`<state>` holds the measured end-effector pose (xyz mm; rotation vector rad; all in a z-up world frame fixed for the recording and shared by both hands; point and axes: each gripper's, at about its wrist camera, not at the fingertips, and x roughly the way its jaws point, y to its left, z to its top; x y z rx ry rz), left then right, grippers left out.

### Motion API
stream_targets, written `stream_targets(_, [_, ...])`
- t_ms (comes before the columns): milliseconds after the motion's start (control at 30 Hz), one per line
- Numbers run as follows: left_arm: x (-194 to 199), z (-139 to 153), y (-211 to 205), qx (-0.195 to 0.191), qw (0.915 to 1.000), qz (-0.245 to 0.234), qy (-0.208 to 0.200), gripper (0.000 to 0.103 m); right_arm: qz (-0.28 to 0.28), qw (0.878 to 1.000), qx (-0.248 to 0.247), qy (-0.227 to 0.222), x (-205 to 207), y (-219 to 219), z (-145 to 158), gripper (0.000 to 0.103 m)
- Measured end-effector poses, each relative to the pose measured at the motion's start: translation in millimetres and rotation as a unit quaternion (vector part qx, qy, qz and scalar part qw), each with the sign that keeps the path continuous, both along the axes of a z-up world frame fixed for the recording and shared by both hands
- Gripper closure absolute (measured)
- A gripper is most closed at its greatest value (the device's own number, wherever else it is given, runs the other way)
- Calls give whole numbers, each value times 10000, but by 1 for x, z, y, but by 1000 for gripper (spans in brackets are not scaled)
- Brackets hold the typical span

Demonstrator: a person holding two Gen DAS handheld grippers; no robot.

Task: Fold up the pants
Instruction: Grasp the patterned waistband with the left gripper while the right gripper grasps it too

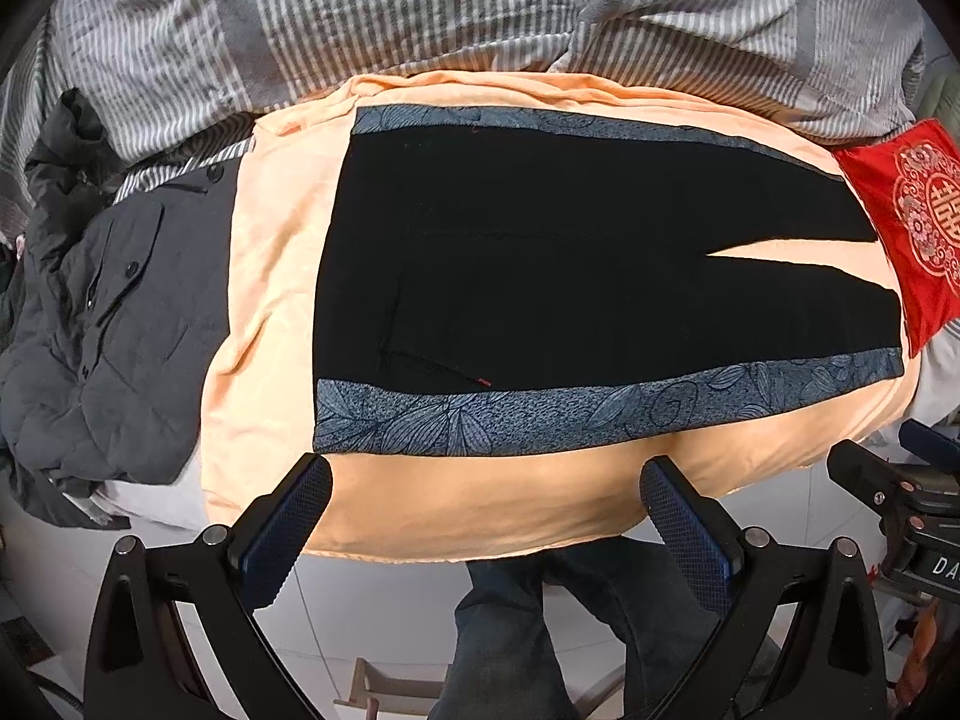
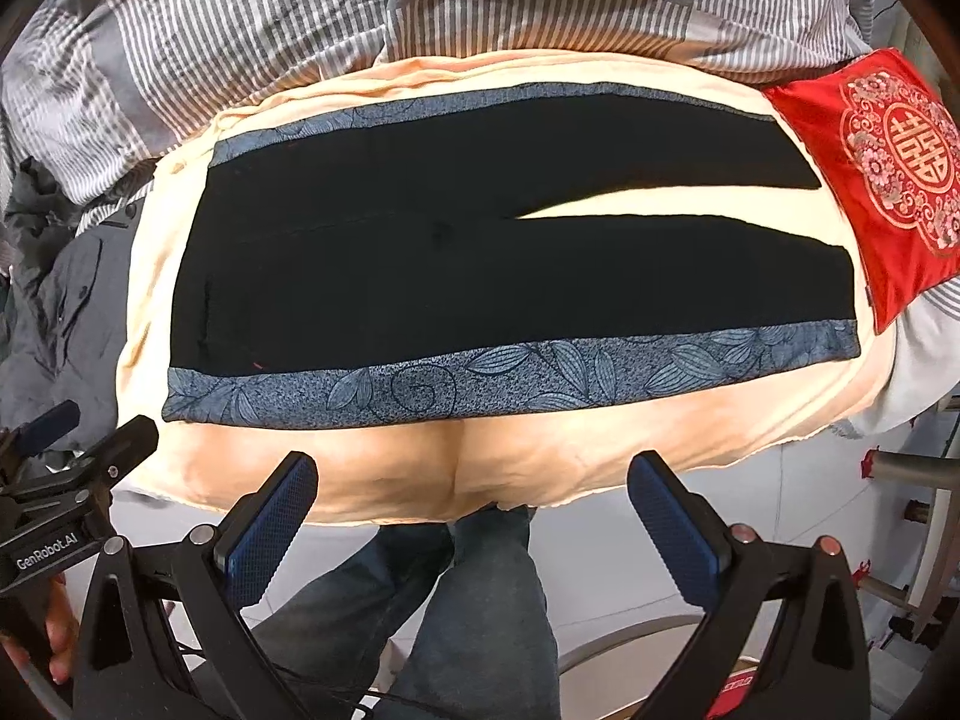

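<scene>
A striped grey-and-white duvet (image 1: 372, 6) filled the back of the bed, and in front of it lay a peach blanket (image 1: 270, 252) that served as the working surface. Spread flat on that blanket, and covering most of it, were the black pants (image 1: 540, 276), waistband to the left and the two legs running right, parted by a narrow wedge of peach near the hems. A blue leaf-patterned band (image 1: 600, 414) ran along the near outer seam, and a matching one edged the far side. A dark grey jacket (image 1: 114, 324) was heaped to the left of the blanket, and a red embroidered cushion (image 2: 882, 168) sat just beyond the leg hems. The left gripper (image 1: 486, 516) and the right gripper (image 2: 474, 510) both hovered short of the near blanket edge with their jaws spread wide, grasping nothing, well apart from the cloth. No fold appeared to have been started. The fabric looked thin, soft and light, likely to drape and sag rather than keep its shape, so a pinch through both layers seemed wise: probably one gripper at the near waistband corner and the other at the near hem, to carry that leg over its twin.
</scene>
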<state>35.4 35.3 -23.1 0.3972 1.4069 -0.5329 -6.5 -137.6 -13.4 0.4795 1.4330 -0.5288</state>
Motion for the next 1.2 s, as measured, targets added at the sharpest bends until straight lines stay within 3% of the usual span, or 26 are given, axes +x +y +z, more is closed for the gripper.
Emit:
stream_targets(133, [3,-8,5,-46,9999,94,65,0,-56,9999,156,1,-3,-1,-9,0])
stream_targets(267, [9,-23,11,-105,9996,232,150,0,-323,9974,609,-223,-7,-10,-25,0])
stream_targets(433, [16,-53,17,-131,9983,507,257,0,-1068,9774,1649,-778,-19,-29,-62,0])
stream_targets(567, [19,-87,25,-314,9946,859,485,0,-1454,9559,2241,-1223,-25,-38,-102,1])
stream_targets(667, [19,-109,32,-461,9895,1163,722,0,-1624,9394,2661,-1426,-27,-38,-135,7])
stream_targets(800, [17,-132,44,-792,9814,1492,907,1,-1831,9156,3149,-1703,-30,-35,-179,25])
stream_targets(900, [15,-146,50,-939,9773,1565,1077,9,-2089,8968,3396,-1920,-38,-35,-205,34])
stream_targets(1033, [11,-148,58,-1213,9710,1656,1228,9,-2426,8661,3663,-2383,-50,-38,-225,34])
stream_targets(1133, [13,-150,61,-1347,9676,1680,1319,9,-2719,8362,3844,-2811,-52,-45,-233,37])
stream_targets(1167, [13,-150,62,-1379,9667,1690,1340,9,-2867,8218,3933,-2964,-51,-48,-235,39])
stream_targets(1200, [14,-151,62,-1416,9658,1696,1354,9,-2966,8107,4033,-3036,-50,-49,-238,52])
